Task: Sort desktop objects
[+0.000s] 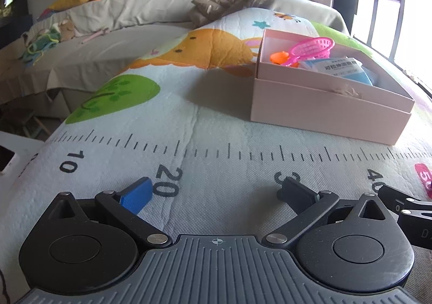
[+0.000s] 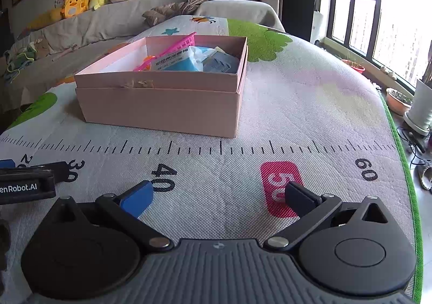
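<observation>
Though half-hidden, pink basket (image 1: 313, 47), blue packet (image 2: 178, 63), boxed

Two matching black handheld grippers, each with one blue pad

Left gripper (image 1: 216, 193) and right gripper (image 2: 218, 197): ribbed grey housing at the lower centre; round black discs at both lower corners; silver pivot screws on black linkage arms; white "enRobot.AI" lettering at the right view's left edge.

Printed ruler on the mat (image 2: 270, 120): numerals 10, 20 and 40 legible in the left wrist view; 30, 40, 60 and a 50 on a red patch (image 2: 280, 189) in the right. Left claw (image 2: 29, 182) housing reads "enRobot.AI", partly cut off. Blue packet (image 1: 343, 69) carries Chinese characters, beginning 可拉伸.
</observation>
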`<state>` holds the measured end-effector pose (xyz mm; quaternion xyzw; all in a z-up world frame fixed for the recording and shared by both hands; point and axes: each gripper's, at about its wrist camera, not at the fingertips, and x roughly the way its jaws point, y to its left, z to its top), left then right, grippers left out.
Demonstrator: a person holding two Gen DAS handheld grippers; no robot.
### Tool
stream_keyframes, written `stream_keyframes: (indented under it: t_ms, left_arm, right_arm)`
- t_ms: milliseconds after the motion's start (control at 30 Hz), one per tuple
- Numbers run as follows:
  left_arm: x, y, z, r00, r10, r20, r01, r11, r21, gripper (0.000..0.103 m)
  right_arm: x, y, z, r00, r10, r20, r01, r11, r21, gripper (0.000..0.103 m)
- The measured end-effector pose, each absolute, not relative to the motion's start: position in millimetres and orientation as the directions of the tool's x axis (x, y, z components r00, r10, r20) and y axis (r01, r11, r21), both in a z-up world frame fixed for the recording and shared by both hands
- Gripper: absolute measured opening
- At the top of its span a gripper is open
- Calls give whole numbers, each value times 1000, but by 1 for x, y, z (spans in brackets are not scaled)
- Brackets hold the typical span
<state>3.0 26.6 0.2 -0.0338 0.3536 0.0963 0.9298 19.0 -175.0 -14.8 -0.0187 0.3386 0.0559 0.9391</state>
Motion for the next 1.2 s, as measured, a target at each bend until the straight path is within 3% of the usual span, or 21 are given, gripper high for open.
stream_keyframes:
  t_ms: [267,433,1200]
  left_arm:
    - [-1,11,0,754,75,-652,-63,997,42,103]
    - [1,18,-1,746,41,-665,-64,998,-11,103]
    - [4,17,1,726,49,-686,-66,998,1,103]
  right_arm:
    - [20,-177,-15,764,93,-638,-118,993,3,103]
    - [20,-178,-15,764,93,-638,-118,993,3,103]
    - [20,-178,-15,764,93,-638,-118,993,3,103]
